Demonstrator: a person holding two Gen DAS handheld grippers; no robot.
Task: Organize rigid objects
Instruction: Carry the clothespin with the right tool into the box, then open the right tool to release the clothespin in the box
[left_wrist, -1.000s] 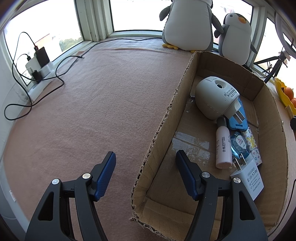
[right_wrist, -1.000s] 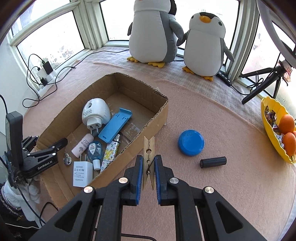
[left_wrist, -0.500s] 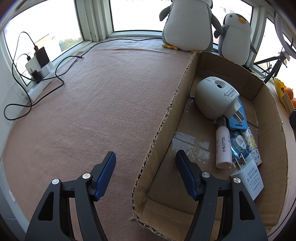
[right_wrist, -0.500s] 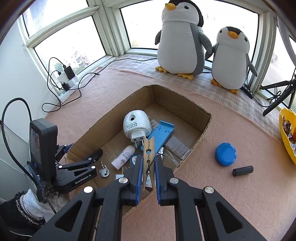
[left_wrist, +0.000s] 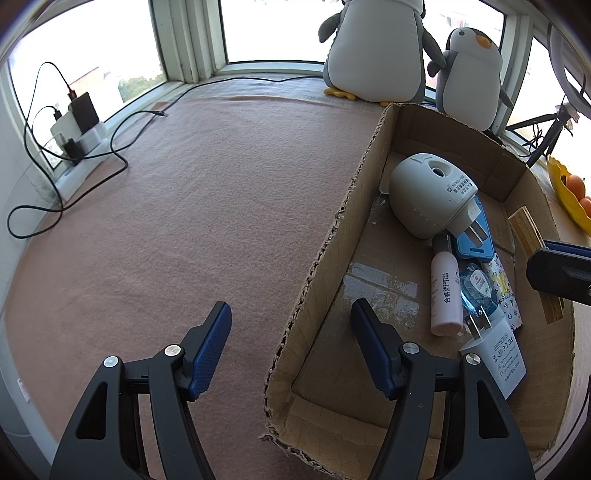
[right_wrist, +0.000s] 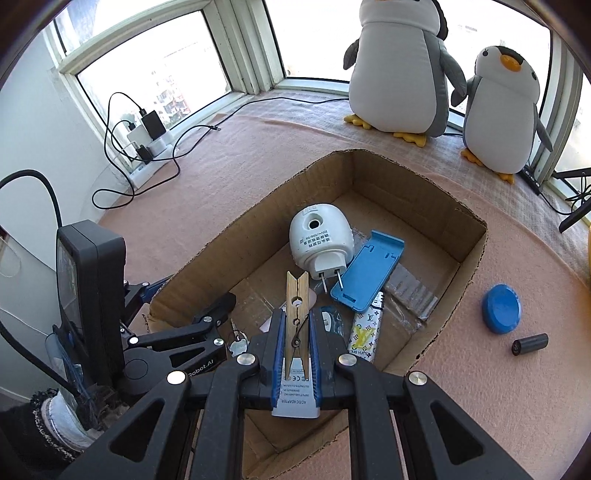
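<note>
Right gripper (right_wrist: 297, 328) jaws clamp a wooden clothespin (right_wrist: 296, 314) above the cardboard box (right_wrist: 469, 254). Left gripper (left_wrist: 291, 343) jaws stand open, straddling its wall. Next likely comes the release inside.

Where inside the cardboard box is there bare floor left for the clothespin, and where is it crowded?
Bare floor lies along the far end wall of the cardboard box, beyond the white plug-in device and blue holder. A second patch lies between the left gripper and the pink bottle. The middle around the white adapter, under the clothespin, is crowded.
</note>
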